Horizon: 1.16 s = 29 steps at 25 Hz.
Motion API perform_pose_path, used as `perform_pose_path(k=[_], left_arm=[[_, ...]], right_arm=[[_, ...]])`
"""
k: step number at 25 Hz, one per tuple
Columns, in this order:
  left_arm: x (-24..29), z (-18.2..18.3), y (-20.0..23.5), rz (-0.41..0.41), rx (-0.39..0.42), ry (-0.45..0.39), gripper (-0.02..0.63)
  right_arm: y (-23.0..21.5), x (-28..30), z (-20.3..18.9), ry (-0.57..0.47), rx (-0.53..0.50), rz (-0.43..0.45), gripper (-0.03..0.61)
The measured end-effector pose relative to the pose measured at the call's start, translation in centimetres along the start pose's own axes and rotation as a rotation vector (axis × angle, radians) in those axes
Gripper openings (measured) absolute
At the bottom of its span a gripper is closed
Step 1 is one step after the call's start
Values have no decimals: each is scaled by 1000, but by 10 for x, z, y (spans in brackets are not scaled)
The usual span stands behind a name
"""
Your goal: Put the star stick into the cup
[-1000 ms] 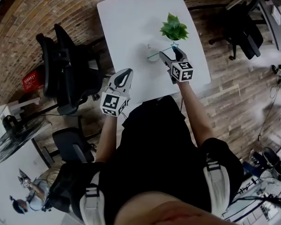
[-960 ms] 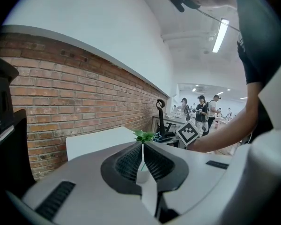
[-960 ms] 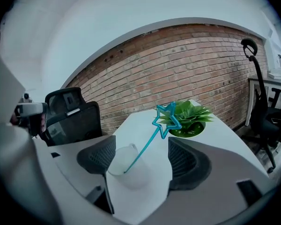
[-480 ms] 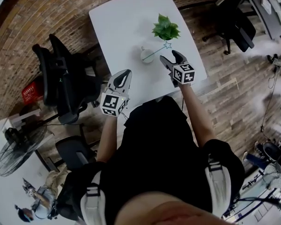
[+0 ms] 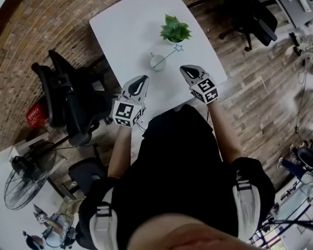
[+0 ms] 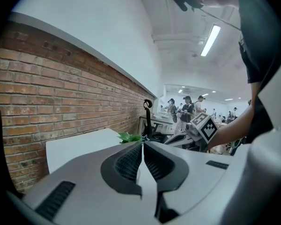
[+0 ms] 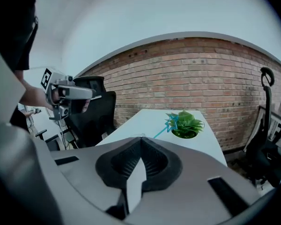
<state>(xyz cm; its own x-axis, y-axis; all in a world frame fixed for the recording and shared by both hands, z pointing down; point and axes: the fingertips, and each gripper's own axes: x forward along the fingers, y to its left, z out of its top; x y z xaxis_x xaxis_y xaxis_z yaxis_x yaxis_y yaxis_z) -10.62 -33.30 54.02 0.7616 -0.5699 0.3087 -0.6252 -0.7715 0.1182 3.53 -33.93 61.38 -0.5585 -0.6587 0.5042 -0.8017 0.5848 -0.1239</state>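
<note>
A white cup [image 5: 157, 61] stands on the white table [image 5: 125, 25]. The thin teal star stick [image 5: 171, 53] leans in it, its star end up toward the right. In the right gripper view the star stick [image 7: 171, 122] shows in front of the plant. My right gripper [image 5: 184, 68] is to the right of the cup, apart from it. Its jaws have just been closing and now meet with nothing between them [image 7: 140, 139]. My left gripper [image 5: 140, 79] hovers near the table's front edge, below and left of the cup, jaws together and empty [image 6: 142, 144].
A small green potted plant [image 5: 175, 29] stands behind the cup near the table's right edge. Black office chairs [image 5: 68, 95] stand left of the table, another chair [image 5: 255, 14] at the upper right. A brick wall runs along the far side; people stand far off.
The right gripper stood open around the stick a second ago; it has drawn back toward the front edge and shut empty. The stick stays leaning in the cup. The left gripper edged forward.
</note>
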Motion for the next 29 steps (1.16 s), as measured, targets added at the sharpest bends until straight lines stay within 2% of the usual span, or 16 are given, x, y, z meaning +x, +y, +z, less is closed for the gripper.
perform_pose_path(k=[11, 20, 29], left_arm=[[30, 14, -21, -78, 21, -8, 31], [44, 19, -39, -143, 44, 13, 31], [50, 16, -58, -226, 50, 37, 31]], right_arm=[[13, -10, 42, -26, -174, 23, -3], [17, -16, 55, -61, -173, 38, -3], [29, -14, 52, -45, -202, 69, -3]])
